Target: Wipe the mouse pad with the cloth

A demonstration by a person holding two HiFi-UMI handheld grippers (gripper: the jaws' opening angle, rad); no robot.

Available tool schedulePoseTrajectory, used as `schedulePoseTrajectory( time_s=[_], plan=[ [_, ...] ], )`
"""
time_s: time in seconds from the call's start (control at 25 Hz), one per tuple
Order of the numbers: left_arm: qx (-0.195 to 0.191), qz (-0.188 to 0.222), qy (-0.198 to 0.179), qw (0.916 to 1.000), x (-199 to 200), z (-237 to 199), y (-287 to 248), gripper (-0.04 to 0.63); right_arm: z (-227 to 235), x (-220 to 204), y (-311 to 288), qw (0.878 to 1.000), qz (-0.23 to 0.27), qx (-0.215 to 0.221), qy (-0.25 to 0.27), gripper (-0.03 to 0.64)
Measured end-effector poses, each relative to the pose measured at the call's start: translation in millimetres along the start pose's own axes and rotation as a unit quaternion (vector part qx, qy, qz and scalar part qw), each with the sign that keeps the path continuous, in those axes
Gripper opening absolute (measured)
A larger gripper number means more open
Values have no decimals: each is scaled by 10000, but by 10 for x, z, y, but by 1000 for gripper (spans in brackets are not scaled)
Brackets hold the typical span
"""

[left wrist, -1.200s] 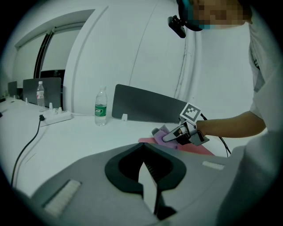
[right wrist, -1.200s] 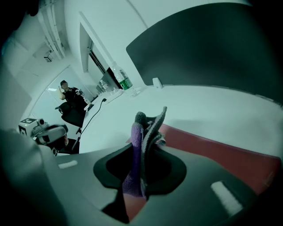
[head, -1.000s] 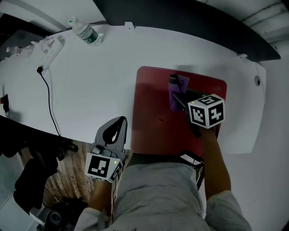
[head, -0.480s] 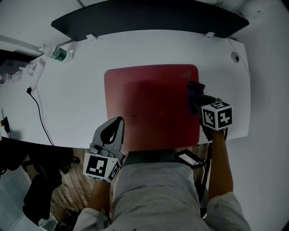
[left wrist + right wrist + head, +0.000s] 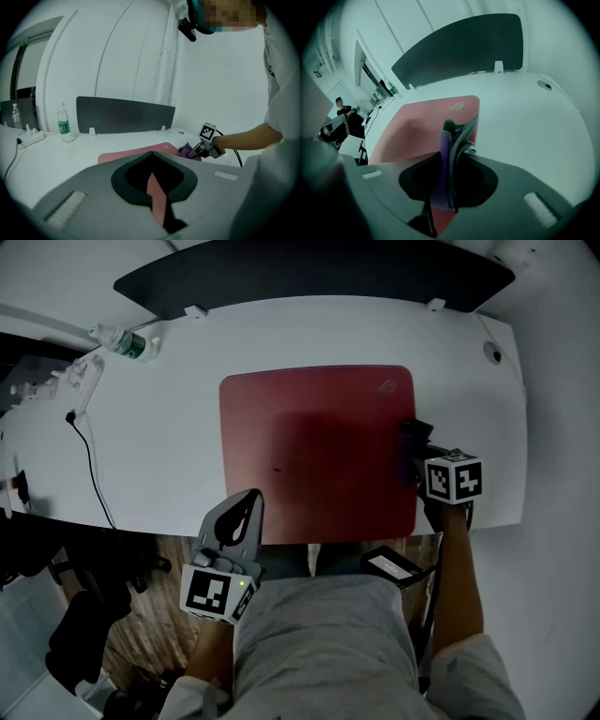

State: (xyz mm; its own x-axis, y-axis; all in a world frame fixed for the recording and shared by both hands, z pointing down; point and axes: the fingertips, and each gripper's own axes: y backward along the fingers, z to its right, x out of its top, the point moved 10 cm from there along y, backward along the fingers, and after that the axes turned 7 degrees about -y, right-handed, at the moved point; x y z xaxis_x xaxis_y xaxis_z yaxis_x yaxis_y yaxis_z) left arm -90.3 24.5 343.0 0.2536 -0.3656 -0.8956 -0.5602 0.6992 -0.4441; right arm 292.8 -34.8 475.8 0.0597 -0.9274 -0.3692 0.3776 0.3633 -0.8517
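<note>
A red mouse pad (image 5: 314, 451) lies in the middle of the white table (image 5: 169, 446). My right gripper (image 5: 412, 435) sits at the pad's right edge, shut on a purple cloth (image 5: 407, 448) that rests against the pad. In the right gripper view the cloth (image 5: 451, 150) stands bunched between the jaws, with the pad (image 5: 422, 126) spreading out to the left of it. My left gripper (image 5: 249, 498) hangs off the table's front edge near the pad's front left corner, shut and holding nothing. From the left gripper (image 5: 152, 154) view, the pad (image 5: 136, 152) and the right gripper (image 5: 197, 150) show beyond it.
A water bottle (image 5: 122, 341) and a power strip (image 5: 82, 376) with a black cable (image 5: 89, 460) lie at the table's far left. A dark partition (image 5: 309, 273) runs along the far edge. A cable hole (image 5: 494, 352) is at the far right corner. A small dark device (image 5: 392, 565) hangs below the front edge.
The right gripper has dragged the cloth from the pad's far middle across to its right edge, then slightly toward me. The left gripper has stayed near the front edge.
</note>
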Motion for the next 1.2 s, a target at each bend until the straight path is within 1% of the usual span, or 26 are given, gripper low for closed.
schedulePoseTrajectory(
  time_s=[0.08,0.16,0.24,0.36,0.44,0.56,0.72,0.92,1.08,1.2],
  plan=[
    [89,-5,44,10000,-45,-94,100,20,-80,-30,-51,9999,-24,65,-127,91],
    [134,21,202,9997,-99,-216,182,20,-189,-38,-111,9996,-61,156,-234,91],
    [107,59,287,9995,-146,-339,246,20,-326,-14,-180,9997,-71,141,-202,91],
    [10,66,182,9998,-212,-557,349,20,-589,-8,-290,9994,-74,200,-275,91],
    [7,36,139,9999,-276,-764,443,20,-776,-25,-365,9996,-81,95,-241,91],
    [89,39,236,9997,-395,-1080,598,20,-1087,22,-496,10000,-77,-48,-18,92],
    [75,-61,260,9996,-554,-1330,782,20,-1387,17,-652,9999,-64,46,-103,92],
    [22,-31,300,9995,-642,-1586,927,20,-1756,20,-816,9993,-89,293,-225,92],
    [10,28,331,9994,-702,-1791,1027,20,-2110,11,-1010,9977,-106,581,-327,92],
    [18,63,342,9994,-740,-1926,1090,20,-2379,24,-1145,9969,-136,731,-273,92]
  ],
)
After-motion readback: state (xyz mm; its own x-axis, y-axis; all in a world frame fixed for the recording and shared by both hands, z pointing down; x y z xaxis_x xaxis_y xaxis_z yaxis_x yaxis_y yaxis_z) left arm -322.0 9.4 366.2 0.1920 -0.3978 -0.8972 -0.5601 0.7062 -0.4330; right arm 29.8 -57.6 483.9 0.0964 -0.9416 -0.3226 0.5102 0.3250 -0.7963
